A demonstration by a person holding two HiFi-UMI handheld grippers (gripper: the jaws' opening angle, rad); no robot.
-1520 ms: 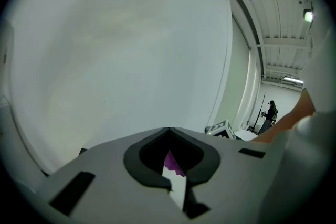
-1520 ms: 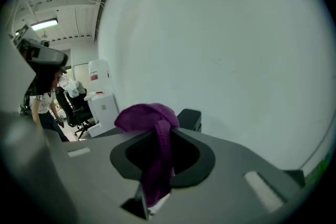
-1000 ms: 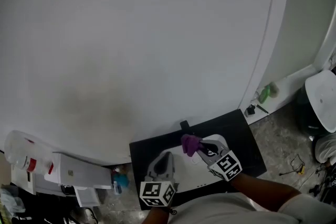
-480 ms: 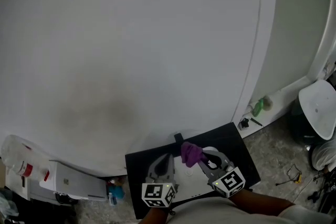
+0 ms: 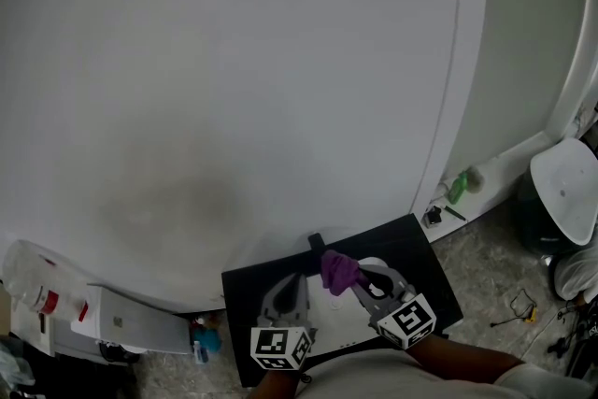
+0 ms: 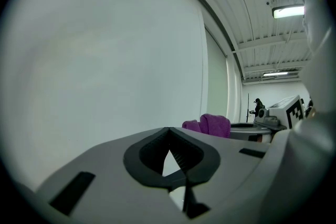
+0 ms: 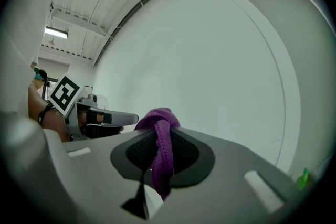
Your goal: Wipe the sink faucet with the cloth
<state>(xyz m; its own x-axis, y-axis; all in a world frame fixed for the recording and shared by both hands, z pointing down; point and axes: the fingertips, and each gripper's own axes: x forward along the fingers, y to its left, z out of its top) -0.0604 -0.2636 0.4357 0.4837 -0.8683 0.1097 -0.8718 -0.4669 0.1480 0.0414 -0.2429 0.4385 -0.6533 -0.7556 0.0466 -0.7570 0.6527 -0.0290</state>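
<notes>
Purple cloth (image 7: 161,157) pinched in right gripper (image 7: 157,136), jaws clamped on it. Left gripper (image 6: 169,134) just left, jaws closed together, empty. Both face white wall (image 5: 234,61).

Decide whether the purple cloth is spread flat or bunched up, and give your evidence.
Bunched up. The purple cloth is pinched into a narrow strand between the right hand-held gripper jaws, crumpled beyond them.

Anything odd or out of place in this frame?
Nothing is spilled or damaged. One oddity: the purple cloth hangs pinched in the right tongs, yet both gripper views face a bare white wall, and no faucet can be made out. The left tongs are shut, empty.
</notes>
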